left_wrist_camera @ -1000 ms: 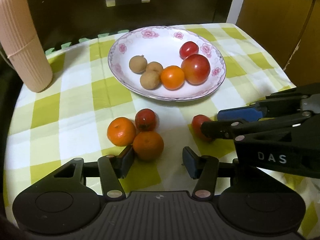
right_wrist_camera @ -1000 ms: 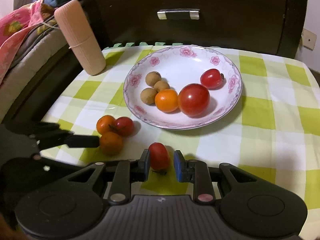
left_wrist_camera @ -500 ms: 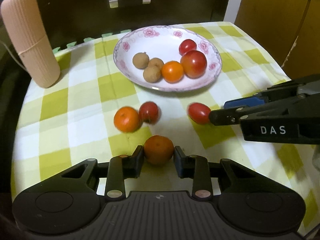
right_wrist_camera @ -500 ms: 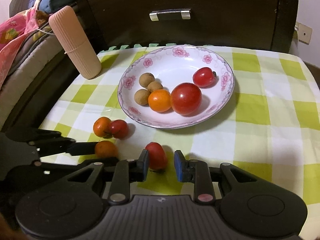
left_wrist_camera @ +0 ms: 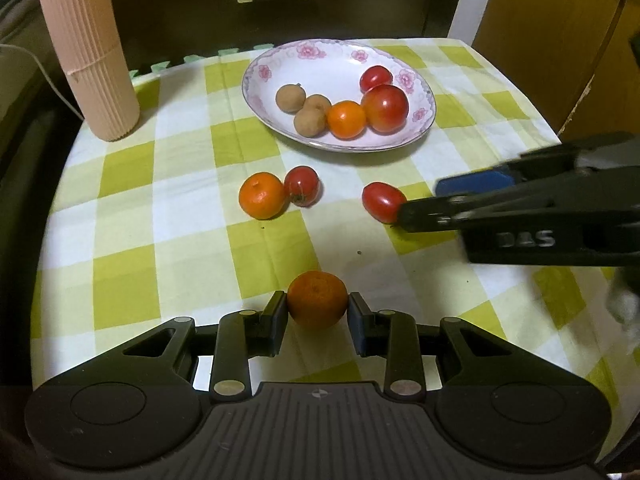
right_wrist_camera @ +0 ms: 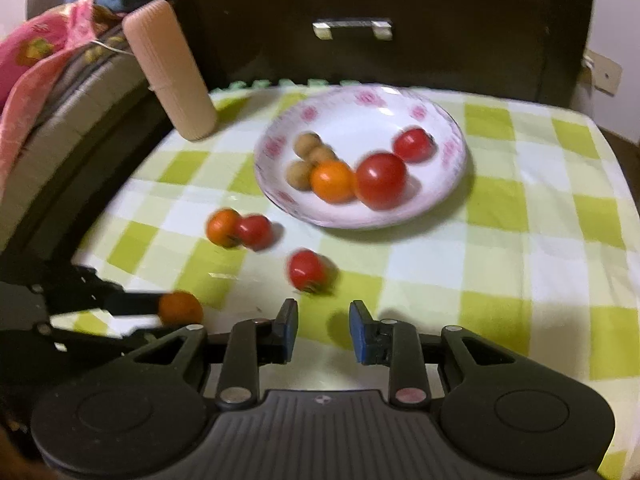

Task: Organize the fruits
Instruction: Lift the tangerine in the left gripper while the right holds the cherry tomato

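One marking is legible: the raised letters "DAS", moulded into the black side face of the right claw (left_wrist_camera: 416, 200) body, as seen in the left wrist view (slightly blurred, yet readable). No other text, number, brand or sign can be read in either view.

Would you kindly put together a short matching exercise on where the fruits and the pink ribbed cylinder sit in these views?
Things:
1. Mandarin
2. Large tomato
3. Small oval tomato
4. Pink ribbed cylinder

Places:
A. In the floral plate, beside an orange fruit
B. Upright at the far left corner of the checked cloth
C. Between the fingers of the left gripper
D. On the cloth, just ahead of the open right gripper

Pairs: 1-C, 2-A, 3-D, 4-B
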